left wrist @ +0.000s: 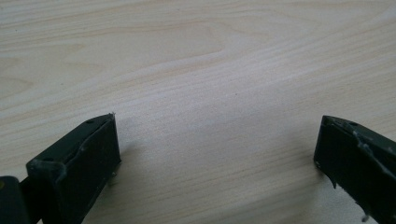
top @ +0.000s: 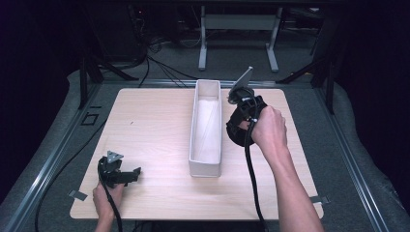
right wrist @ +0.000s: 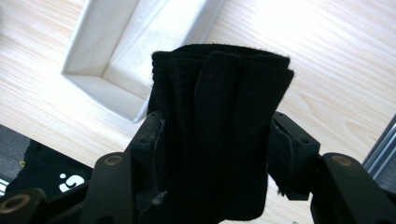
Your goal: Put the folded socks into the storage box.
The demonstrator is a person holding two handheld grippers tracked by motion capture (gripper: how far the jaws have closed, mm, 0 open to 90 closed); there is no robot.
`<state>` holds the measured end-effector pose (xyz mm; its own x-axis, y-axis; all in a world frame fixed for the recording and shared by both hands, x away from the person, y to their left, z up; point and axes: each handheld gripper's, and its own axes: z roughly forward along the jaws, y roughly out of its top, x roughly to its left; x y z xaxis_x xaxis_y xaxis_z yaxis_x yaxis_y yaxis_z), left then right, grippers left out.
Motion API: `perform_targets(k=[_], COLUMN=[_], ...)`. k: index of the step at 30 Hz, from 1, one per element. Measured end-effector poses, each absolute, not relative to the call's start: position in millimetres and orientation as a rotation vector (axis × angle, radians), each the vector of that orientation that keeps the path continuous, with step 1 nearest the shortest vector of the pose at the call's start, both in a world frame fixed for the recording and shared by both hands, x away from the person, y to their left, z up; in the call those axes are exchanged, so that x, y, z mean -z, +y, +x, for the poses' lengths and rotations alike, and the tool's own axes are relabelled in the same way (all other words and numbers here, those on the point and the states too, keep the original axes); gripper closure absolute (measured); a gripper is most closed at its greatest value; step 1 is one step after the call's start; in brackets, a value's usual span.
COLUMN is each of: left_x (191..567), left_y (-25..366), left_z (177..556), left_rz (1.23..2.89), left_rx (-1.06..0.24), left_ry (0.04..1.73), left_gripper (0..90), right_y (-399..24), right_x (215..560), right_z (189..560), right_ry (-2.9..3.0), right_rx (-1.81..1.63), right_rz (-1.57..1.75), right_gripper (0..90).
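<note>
A person works at a light wooden table (top: 154, 125) with a handheld gripper in each hand. A long, narrow white bin (top: 206, 126) stands on the table a little right of its centre, its length running from the 12 o'clock side toward the 6 o'clock side, open at the top and pale inside. Seen from the high view, the right gripper (top: 240, 126) sits just beside the bin's long wall at about 3 o'clock from the bin's middle, gripped by the right hand (top: 269, 126), with its grey three-cornered plate tilted up toward 12 o'clock and its black cable trailing back along the forearm toward 6 o'clock. In the right gripper view its two black jaws are closed in on a folded piece of black knitted cloth (right wrist: 219, 121), which stands up between them in several thick folds; one end corner of the white bin (right wrist: 107, 93) lies behind the cloth at about 10 o'clock. The left gripper (top: 126, 177) rests low at the table's 7 o'clock corner, well apart from the bin, held by the left hand (top: 106, 195), its jaws pointing toward 3 o'clock. In the left gripper view its jaws are spread wide, with bare wood grain (left wrist: 210, 93) between them and nothing in their grasp.
</note>
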<state>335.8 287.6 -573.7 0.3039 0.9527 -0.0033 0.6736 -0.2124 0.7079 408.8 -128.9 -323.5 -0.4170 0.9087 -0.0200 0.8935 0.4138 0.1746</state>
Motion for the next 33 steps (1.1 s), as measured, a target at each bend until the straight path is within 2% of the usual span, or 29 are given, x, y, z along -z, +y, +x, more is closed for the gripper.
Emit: perform_targets(k=[33], left_x=[574], left_y=[288], left_z=[336], left_rz=[1.970], left_rx=[-0.592], left_ry=[1.440], left_gripper=[0.1], right_y=[-77], right_x=[320], right_z=[416], right_ry=[2.622], right_rx=[-0.262], right_rz=[1.528], right_gripper=[44.2])
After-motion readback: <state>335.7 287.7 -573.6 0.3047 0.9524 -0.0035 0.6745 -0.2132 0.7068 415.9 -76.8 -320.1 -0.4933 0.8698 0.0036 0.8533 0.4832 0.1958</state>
